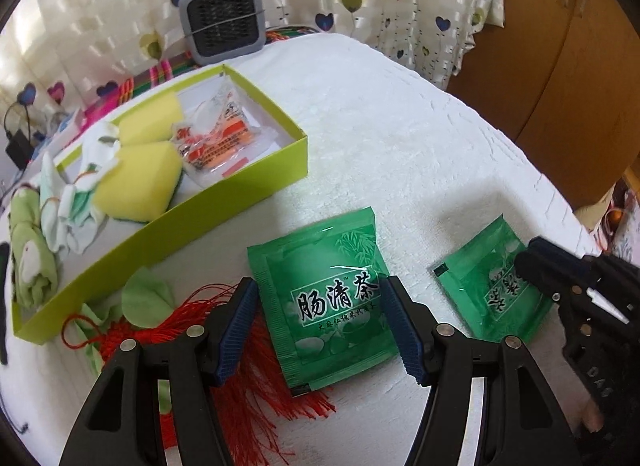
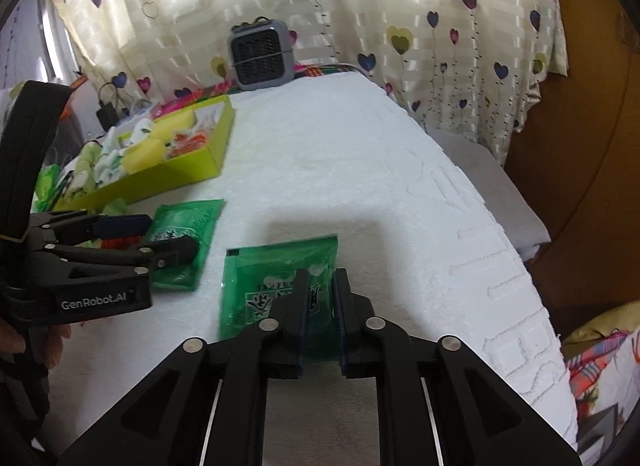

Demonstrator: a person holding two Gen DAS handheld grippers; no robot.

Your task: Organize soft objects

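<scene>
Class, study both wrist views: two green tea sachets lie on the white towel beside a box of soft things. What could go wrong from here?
1. The left gripper straddles a slick sachet lying flat; closing may slide it rather than lift it.
2. The red tassel lies under the left finger and may snag.
3. The right gripper pinches only one end of the second sachet, so it could slip free.

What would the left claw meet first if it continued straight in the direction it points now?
Most likely the green tea packet lying flat on the white towel. The left claw is open, one finger on each side of the packet, and points steeply down at it. Depth is unclear, so contact cannot be confirmed.
</scene>
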